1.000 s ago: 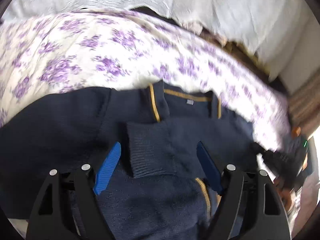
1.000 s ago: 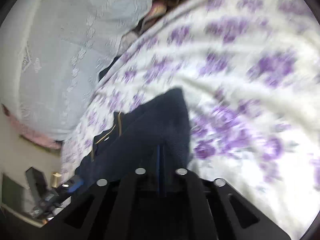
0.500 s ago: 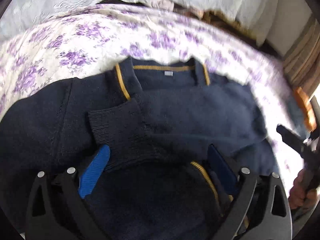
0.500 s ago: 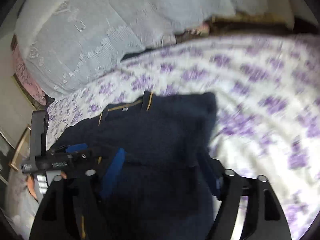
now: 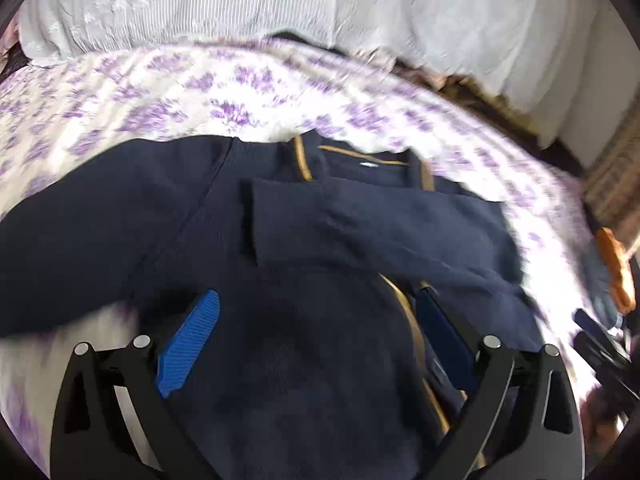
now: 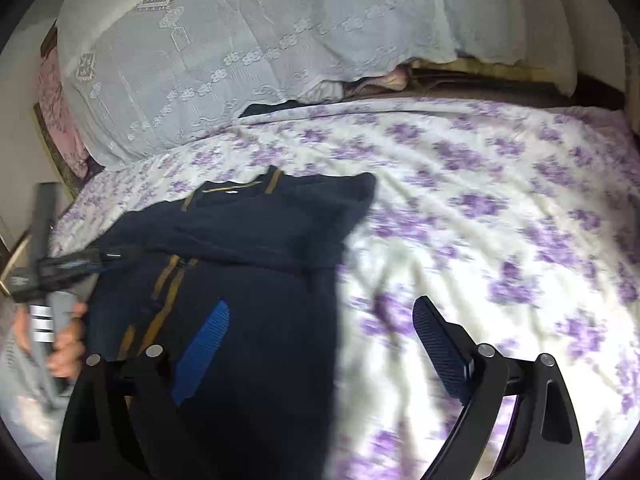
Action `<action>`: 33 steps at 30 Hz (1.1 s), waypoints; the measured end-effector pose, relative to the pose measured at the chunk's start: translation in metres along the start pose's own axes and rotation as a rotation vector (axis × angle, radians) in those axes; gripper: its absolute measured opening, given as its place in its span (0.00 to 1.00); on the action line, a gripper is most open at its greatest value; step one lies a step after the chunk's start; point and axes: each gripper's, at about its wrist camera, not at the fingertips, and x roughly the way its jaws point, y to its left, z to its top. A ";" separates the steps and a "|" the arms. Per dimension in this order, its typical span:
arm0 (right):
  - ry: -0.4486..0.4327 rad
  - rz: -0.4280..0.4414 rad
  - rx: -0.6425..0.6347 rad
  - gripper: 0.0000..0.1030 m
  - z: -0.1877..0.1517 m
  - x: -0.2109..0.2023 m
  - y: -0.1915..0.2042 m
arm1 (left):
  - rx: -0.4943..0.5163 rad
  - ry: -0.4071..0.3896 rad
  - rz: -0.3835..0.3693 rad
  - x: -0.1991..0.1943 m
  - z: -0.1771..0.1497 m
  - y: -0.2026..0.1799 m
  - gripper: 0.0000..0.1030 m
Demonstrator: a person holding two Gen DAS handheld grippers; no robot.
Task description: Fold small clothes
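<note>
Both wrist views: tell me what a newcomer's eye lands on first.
A navy cardigan with gold trim lies on the purple-flowered bedspread, one sleeve folded across its chest. The left gripper hangs open above its lower half. The right gripper, jaws opening, straddles the cardigan's edge with nothing pinched.

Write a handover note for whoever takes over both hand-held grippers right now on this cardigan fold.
Left hand-held gripper: open, above the navy cardigan, holding nothing.
Right hand-held gripper: jaws opening, empty, over the cardigan's right edge and the floral bedsheet.
Cardigan lies on the bedsheet, collar toward the pillows.
Done: one sleeve is folded across the chest.
Left: the other sleeve lies spread out on the sheet; fold it in, then probably fold the body.
</note>
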 end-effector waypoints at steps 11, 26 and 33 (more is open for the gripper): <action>0.051 0.084 0.303 0.91 -0.017 0.001 -0.060 | -0.347 -0.090 0.070 -0.122 -0.087 0.084 0.93; -0.062 0.215 -0.219 0.92 -0.048 -0.047 0.084 | -0.665 -0.070 0.092 -0.112 -0.064 0.184 0.93; -0.006 0.240 -0.152 0.92 -0.048 -0.032 0.070 | -0.849 -0.095 0.128 -0.097 -0.047 0.246 0.85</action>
